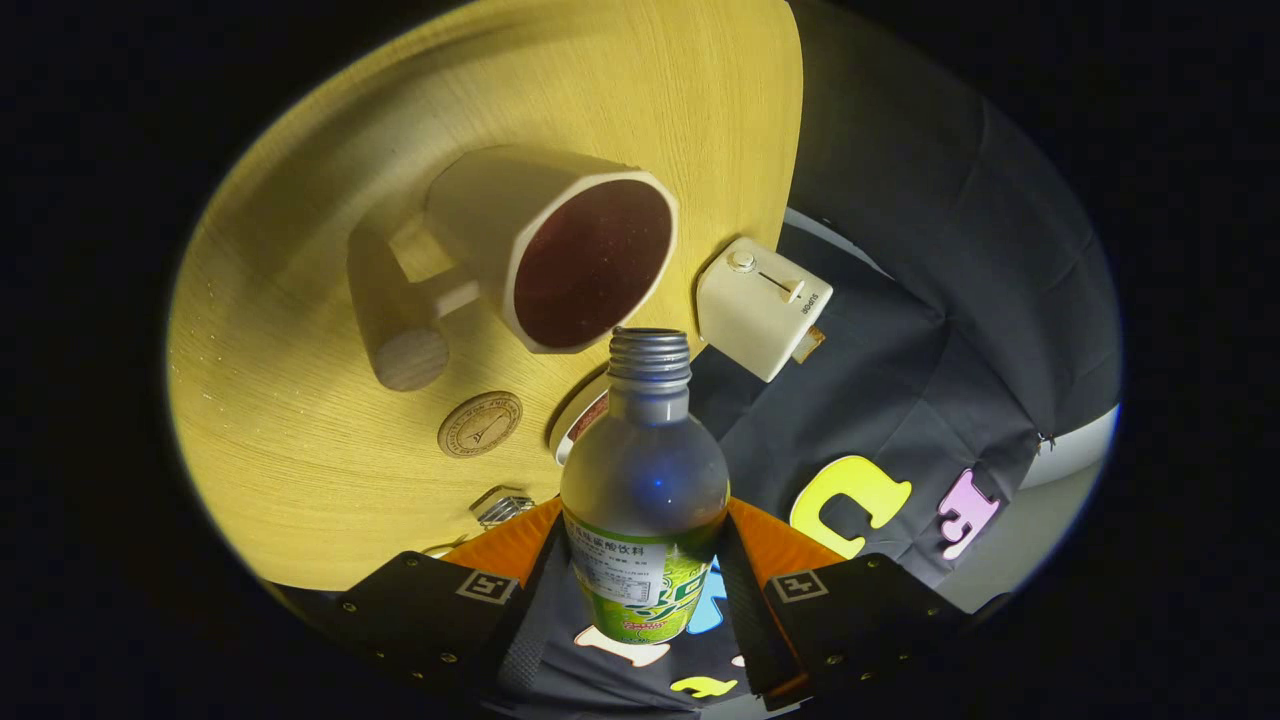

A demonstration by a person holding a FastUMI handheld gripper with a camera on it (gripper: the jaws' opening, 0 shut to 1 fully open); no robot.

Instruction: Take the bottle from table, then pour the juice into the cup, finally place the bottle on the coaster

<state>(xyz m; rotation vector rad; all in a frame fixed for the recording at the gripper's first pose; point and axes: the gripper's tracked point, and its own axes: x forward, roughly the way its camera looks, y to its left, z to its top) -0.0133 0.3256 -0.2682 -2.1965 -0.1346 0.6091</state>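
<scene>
Pouring: bottle (645,500) gripped between both fingers of the gripper (645,590), lower centre of frame.
Axis: neck points at cup (590,262) mouth, just beyond, upper centre.
Coaster (480,424): lower left of cup.

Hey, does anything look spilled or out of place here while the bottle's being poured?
No spill stands out. The tool grips the uncapped bottle, its mouth at the cup's rim. A small cap-like object lies loose on the table.
</scene>
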